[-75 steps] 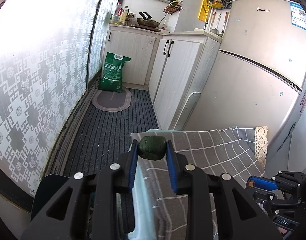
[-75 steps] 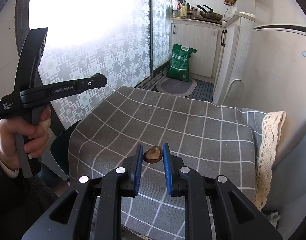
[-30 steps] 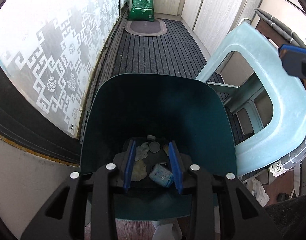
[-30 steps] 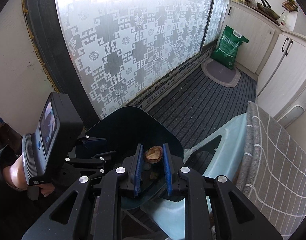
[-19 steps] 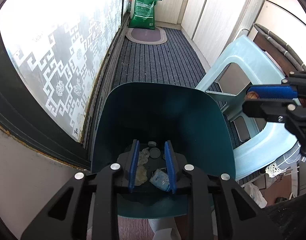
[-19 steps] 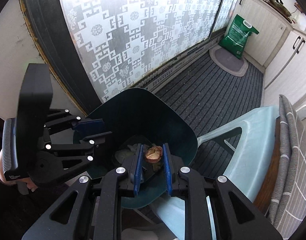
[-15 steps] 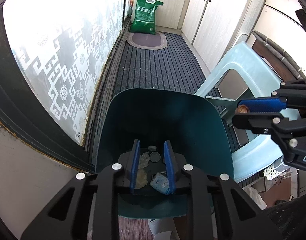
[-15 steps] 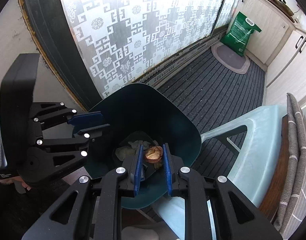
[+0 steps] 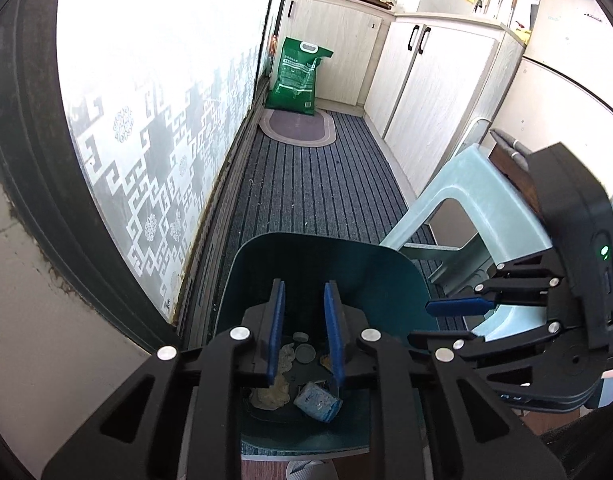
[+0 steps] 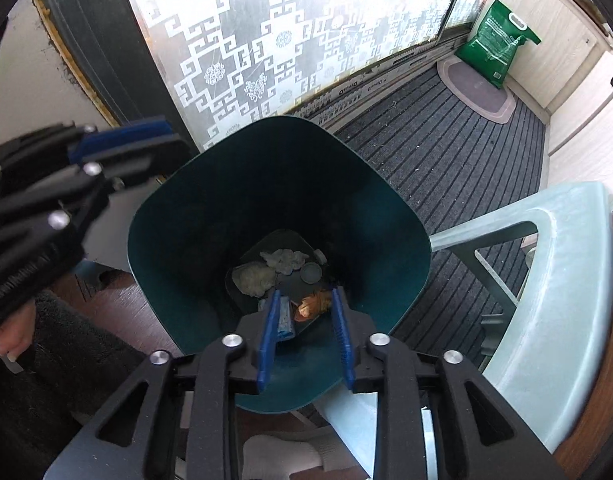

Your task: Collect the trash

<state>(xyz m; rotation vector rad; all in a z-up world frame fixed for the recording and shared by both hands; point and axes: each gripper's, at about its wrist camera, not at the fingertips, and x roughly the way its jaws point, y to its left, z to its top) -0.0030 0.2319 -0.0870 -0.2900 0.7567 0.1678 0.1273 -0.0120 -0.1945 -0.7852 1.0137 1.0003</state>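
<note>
A dark teal trash bin [image 10: 210, 200] stands on the floor below both grippers; its wall also shows in the left wrist view [image 9: 346, 264]. At its bottom lie pale crumpled scraps [image 10: 254, 278], a grey cap [image 10: 311, 272] and a blue wrapper [image 9: 318, 402]. My right gripper [image 10: 304, 322] hangs open over the bin. A brown nutshell piece [image 10: 314, 305] sits between its blue pads but touches neither. My left gripper [image 9: 303, 330] is open and empty above the bin's near side; it appears at the left of the right wrist view [image 10: 122, 146].
A pale blue plastic stool [image 10: 562, 280] stands right beside the bin. A patterned glass door [image 9: 146, 120] runs along the left. A striped grey mat [image 9: 318, 184] covers the floor toward a green bag [image 9: 298, 76] and white cabinets [image 9: 426, 92].
My right gripper has moved over the bin and opened, letting go of the nutshell piece. My left gripper has pulled back and up a little, still open.
</note>
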